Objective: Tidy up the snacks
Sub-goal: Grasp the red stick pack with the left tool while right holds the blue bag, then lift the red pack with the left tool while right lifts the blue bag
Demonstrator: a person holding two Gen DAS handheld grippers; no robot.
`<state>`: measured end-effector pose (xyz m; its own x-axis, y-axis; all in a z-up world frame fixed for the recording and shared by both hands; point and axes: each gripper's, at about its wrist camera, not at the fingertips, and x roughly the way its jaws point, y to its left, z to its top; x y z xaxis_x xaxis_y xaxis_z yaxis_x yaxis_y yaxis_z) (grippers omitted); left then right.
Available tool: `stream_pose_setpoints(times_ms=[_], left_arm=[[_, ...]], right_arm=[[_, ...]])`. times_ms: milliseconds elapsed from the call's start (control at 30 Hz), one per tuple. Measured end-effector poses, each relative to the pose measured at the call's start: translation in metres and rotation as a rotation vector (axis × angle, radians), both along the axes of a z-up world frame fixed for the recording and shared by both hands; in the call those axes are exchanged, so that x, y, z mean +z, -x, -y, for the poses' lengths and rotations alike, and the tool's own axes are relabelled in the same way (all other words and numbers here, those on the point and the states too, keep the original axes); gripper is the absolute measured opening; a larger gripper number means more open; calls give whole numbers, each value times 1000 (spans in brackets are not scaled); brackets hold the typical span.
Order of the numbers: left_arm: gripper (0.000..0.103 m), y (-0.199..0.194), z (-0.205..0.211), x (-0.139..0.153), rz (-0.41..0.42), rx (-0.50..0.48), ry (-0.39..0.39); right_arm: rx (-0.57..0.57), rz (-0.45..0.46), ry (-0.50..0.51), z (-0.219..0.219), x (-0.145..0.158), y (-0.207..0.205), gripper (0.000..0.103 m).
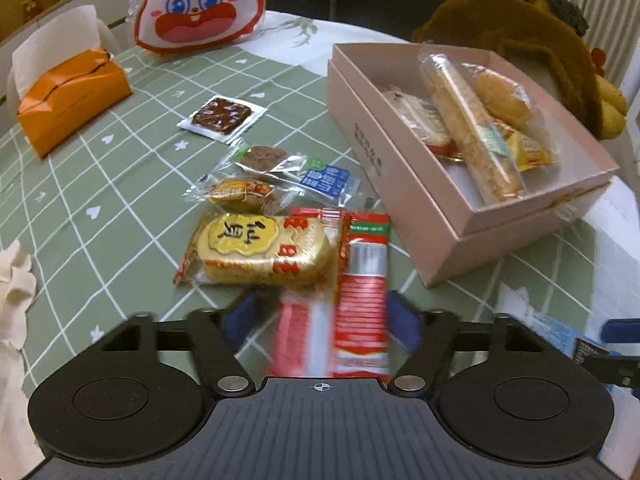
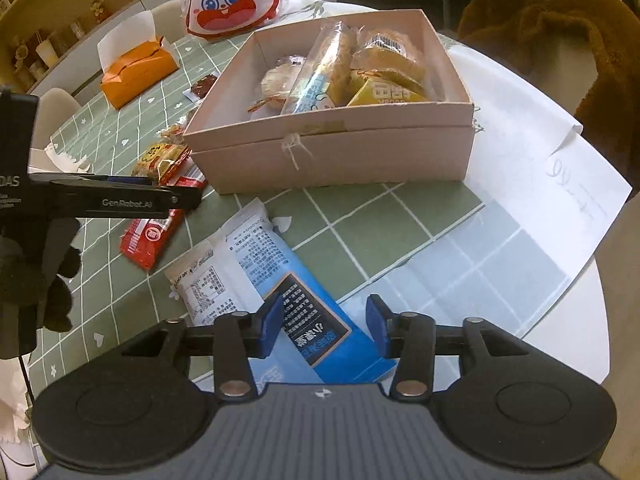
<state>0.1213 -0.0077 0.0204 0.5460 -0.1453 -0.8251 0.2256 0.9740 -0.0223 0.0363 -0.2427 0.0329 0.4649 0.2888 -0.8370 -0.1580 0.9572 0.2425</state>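
Several snacks lay in the pink box, more waited on the table; the left tool stood wide open around a red packet, and the right tool stood open over a blue packet.

Each gripper is built in matte black, with two round discs flanking a ribbed grey centre plate marked with a small crosshair. Silver pivot screws are set at the base of black linkage arms, and blue pads are fitted to the left gripper and right gripper. White "GenRobot.AI" lettering is printed along one finger. A dark glove is worn.
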Motion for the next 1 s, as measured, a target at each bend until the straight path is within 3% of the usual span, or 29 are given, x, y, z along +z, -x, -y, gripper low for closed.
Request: stream_pose_setpoints(times_ms=[333, 500, 600, 767, 867, 1000], left_arm=[[57, 68, -42, 7, -41, 11, 111], [57, 93, -55, 9, -53, 34, 133], [57, 100, -62, 9, -55, 43, 154], [57, 108, -63, 9, -51, 33, 157], [57, 112, -61, 8, -40, 31, 154], [57, 114, -59, 7, -31, 35, 145]], right_arm=[[-34, 37, 34, -18, 8, 11, 53], [-54, 9, 20, -31, 5, 18, 55], [-16, -22, -43, -47, 2, 28, 55], [12, 34, 25, -74, 6, 40, 55], [-14, 55, 14, -80, 11, 34, 59], [-80, -5, -54, -79, 5, 11, 65]])
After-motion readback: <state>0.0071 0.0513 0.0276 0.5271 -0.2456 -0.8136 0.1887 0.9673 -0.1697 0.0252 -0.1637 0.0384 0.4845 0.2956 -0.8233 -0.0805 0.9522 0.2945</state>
